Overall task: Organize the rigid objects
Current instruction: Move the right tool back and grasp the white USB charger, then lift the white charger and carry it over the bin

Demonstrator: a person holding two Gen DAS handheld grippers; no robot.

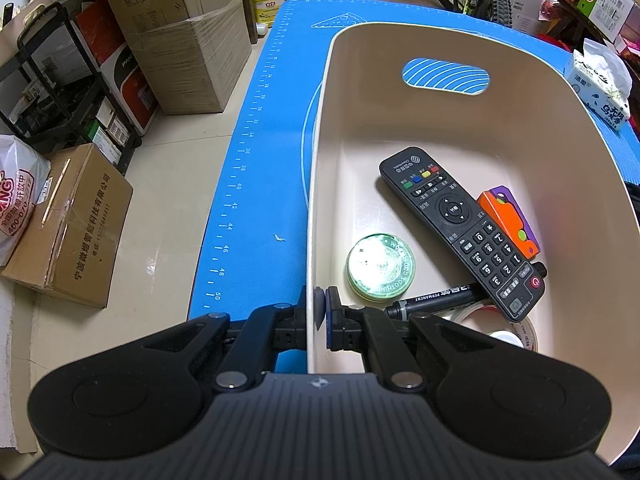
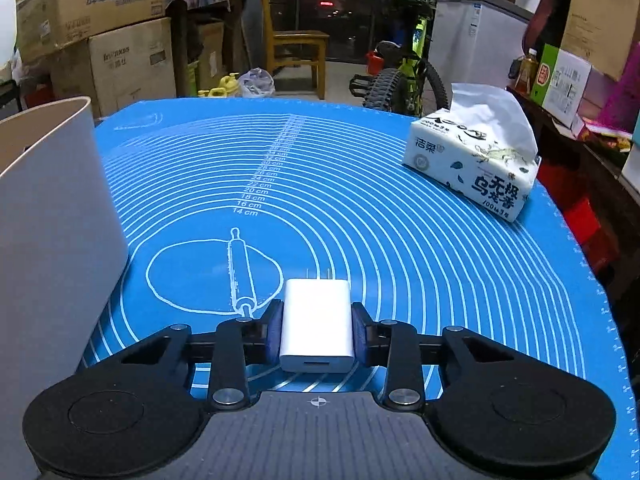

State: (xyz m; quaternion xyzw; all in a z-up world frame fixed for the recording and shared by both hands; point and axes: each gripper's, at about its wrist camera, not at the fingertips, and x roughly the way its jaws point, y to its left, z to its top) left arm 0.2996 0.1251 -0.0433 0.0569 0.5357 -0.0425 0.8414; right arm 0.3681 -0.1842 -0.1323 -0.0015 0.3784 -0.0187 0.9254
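A beige bin (image 1: 472, 128) stands on the blue mat (image 1: 260, 184). My left gripper (image 1: 322, 312) is shut on its near left rim, one pad outside the wall and one inside. Inside the bin lie a black remote (image 1: 460, 228), an orange and purple toy (image 1: 510, 222), a round green tin (image 1: 380, 266), a black marker (image 1: 440, 298) and a tape roll (image 1: 504, 330). In the right wrist view a white charger (image 2: 316, 326) lies flat on the mat (image 2: 360, 208), prongs pointing away. My right gripper (image 2: 317, 330) is shut on the charger, blue pads against both its sides.
A tissue pack (image 2: 476, 164) sits at the mat's far right. The bin's outer wall (image 2: 52, 240) rises at the left of the right wrist view. Cardboard boxes (image 1: 68, 232), a black rack (image 1: 60, 92) and a bicycle (image 2: 404, 72) stand on the floor around the table.
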